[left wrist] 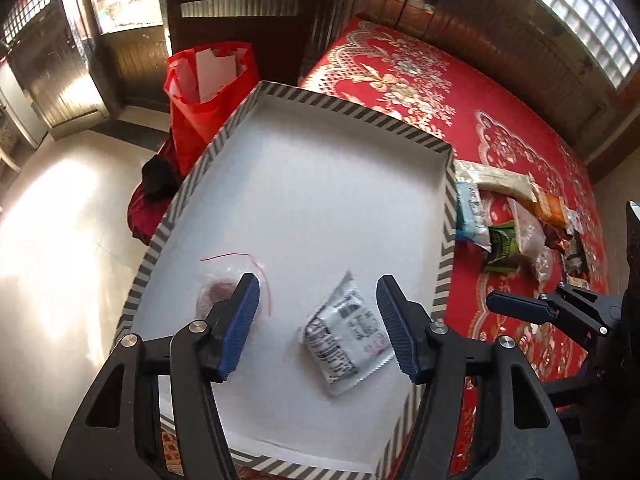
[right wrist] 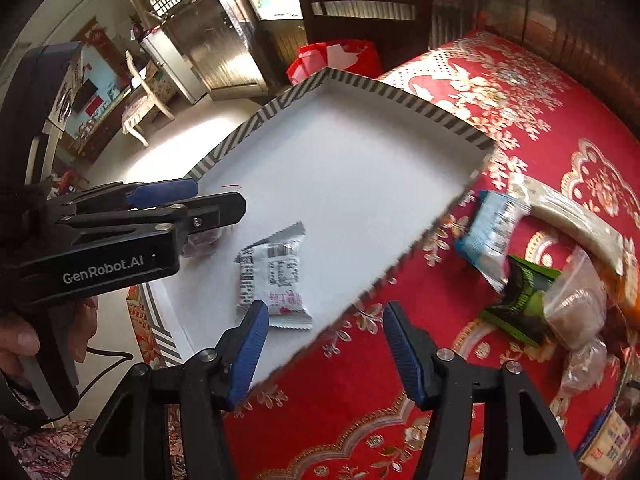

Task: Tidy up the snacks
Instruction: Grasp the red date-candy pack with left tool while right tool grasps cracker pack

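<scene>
Red-cloth tabletop (right wrist: 360, 420): we've 2 packets in the tray (left wrist: 320, 100); both grippers' fingers spread, empty, free for the snack pile (right wrist: 532, 292).

Counts, both wrist views.

Striped-rim white tray (left wrist: 344, 106): one.

Snack packets inside the tray: two. One is a white printed packet (left wrist: 346, 334); one is a clear bag with a red seal line (left wrist: 224, 286), dark contents.

Snack packets loose on the red patterned cloth (left wrist: 404, 76), beside the tray's right wall: at least five told apart. One long cream packet (right wrist: 576, 216), one blue-and-white packet (right wrist: 494, 232), one green packet (right wrist: 520, 300), one clear bag of brownish contents (right wrist: 576, 304), one orange packet (left wrist: 554, 208). More small pieces lie in the heap beyond; too blurred to count.

Red plastic bags (left wrist: 208, 88): one.

Wooden chairs (left wrist: 240, 8): one behind the tray.

Claws: two, left claw (left wrist: 318, 320) and right claw (right wrist: 326, 346).
</scene>
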Action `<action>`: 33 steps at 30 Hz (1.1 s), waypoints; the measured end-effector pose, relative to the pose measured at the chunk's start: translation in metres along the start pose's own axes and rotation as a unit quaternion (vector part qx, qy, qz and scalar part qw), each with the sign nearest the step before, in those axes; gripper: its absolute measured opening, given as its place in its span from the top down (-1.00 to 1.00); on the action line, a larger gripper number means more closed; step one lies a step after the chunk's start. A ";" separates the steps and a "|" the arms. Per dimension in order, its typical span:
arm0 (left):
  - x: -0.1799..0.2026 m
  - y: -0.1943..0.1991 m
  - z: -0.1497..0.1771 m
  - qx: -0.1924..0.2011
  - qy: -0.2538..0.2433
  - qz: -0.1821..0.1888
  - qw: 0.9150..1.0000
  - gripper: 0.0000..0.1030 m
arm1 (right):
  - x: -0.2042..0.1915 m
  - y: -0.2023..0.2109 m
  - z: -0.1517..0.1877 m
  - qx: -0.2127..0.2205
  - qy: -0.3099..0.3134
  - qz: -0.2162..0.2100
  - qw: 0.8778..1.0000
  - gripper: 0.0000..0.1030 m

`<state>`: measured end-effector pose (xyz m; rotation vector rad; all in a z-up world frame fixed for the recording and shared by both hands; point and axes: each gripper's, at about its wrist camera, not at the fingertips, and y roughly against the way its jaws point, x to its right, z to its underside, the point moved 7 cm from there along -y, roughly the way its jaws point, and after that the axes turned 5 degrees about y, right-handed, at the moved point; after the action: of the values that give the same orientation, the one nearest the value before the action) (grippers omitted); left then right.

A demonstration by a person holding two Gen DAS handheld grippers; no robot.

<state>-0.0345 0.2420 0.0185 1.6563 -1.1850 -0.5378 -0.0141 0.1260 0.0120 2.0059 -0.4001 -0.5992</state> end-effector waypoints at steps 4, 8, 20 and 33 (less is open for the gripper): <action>0.037 -0.005 0.001 -0.012 -0.031 0.020 0.999 -0.19 | 0.039 0.013 0.027 0.003 -0.045 0.024 0.999 -0.13; 0.084 -0.011 0.003 -0.025 -0.075 0.043 0.996 -0.19 | 0.076 0.031 0.058 0.007 -0.100 0.039 0.994 -0.13; 0.217 -0.046 0.000 -0.081 -0.153 0.103 0.979 -0.19 | 0.149 0.076 0.129 0.028 -0.212 0.072 0.974 -0.14; 0.299 -0.089 -0.023 -0.123 -0.176 0.101 0.971 -0.21 | 0.169 0.084 0.176 0.017 -0.243 0.073 0.967 -0.14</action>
<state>0.1502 -0.0100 0.0022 1.2440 -1.4594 -0.8367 0.0236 -0.1260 -0.0281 1.8273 -0.8490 -0.9965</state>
